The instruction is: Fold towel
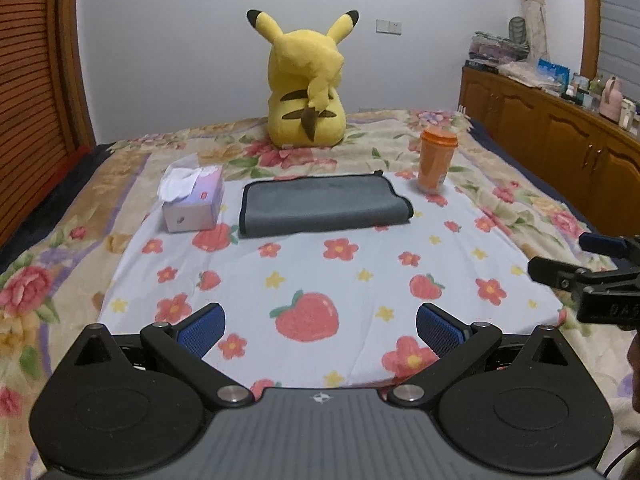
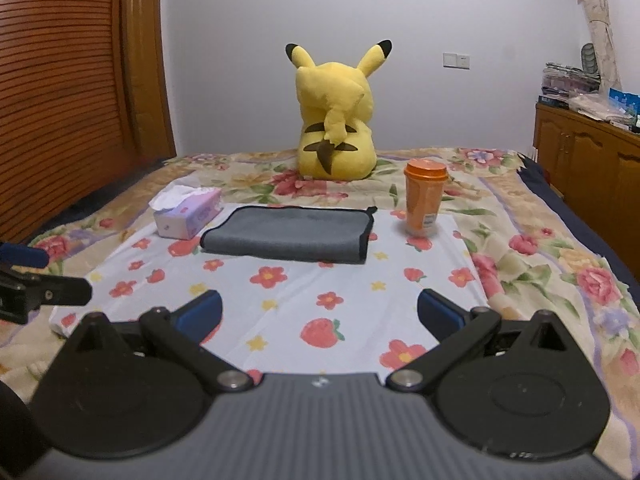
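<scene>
Towel: grey towel point(image 1: 324, 205) with a dark stitched edge, lying flat in a folded rectangle; a small loop sticks up at its far right corner. In the right wrist view point(image 2: 289, 235) the layers show along the right end.
Towel place: on the far part of the white sheet, between the tissue box and the cup, apart from both.
Left gripper point(image 1: 320, 330): jaws spread wide, nothing between the blue pads point(image 1: 202, 330); it hangs over the near part of the sheet, well short of the towel.
Right gripper point(image 2: 319, 314): likewise spread wide and holding nothing, over the near sheet; its tip also shows at the right edge of the left wrist view.
Sheet point(image 1: 360, 272): white with red flowers, strawberries and yellow stars, laid over a floral blanket point(image 1: 132, 168) on a bed.
Tissue box point(image 1: 194, 204): pale purple, a white tissue sticking out, left of the towel.
Cup point(image 1: 435, 162): orange with an orange lid, upright, right of the towel.
Plush point(image 1: 306, 84): yellow Pikachu, back turned, sitting beyond the towel.
Room: pale wall point(image 1: 180, 40) behind; slatted wooden panel point(image 1: 28, 120) on the left; wooden cabinets point(image 1: 560, 136) on the right, cluttered on top.
</scene>
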Demonstrator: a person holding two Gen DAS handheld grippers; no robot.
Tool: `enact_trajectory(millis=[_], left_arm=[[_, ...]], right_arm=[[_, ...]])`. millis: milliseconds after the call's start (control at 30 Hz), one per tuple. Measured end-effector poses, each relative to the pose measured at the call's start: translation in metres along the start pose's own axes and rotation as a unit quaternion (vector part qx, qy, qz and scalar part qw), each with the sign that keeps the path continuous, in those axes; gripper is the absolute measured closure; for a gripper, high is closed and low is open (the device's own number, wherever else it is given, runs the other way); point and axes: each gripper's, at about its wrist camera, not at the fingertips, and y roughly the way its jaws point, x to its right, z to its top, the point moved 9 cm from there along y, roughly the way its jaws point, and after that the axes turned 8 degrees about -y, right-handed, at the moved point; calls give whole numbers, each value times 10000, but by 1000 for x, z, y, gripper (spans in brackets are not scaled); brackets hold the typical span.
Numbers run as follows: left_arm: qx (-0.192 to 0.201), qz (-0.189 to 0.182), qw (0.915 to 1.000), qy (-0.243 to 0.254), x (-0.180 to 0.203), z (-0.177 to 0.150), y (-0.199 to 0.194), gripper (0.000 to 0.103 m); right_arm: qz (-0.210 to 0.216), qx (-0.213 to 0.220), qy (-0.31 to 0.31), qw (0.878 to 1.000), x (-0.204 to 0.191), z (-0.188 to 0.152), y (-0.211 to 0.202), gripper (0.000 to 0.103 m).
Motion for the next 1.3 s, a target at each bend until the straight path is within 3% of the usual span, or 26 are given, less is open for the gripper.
enact_trajectory(millis=[433,967,1300], left_arm=[[-122,130,9998,-116,-4,-26,-4,0],[349,73,9992,-197,4,-2,-19,0],[609,86,9980,-157,8,12,-26,0]], right_arm=[[112,9,68,9999,7,-12,-10,0],[-78,64,249,9996,22,-16,-14,0],[-205,457,322,9982,28,-3,-25,0]])
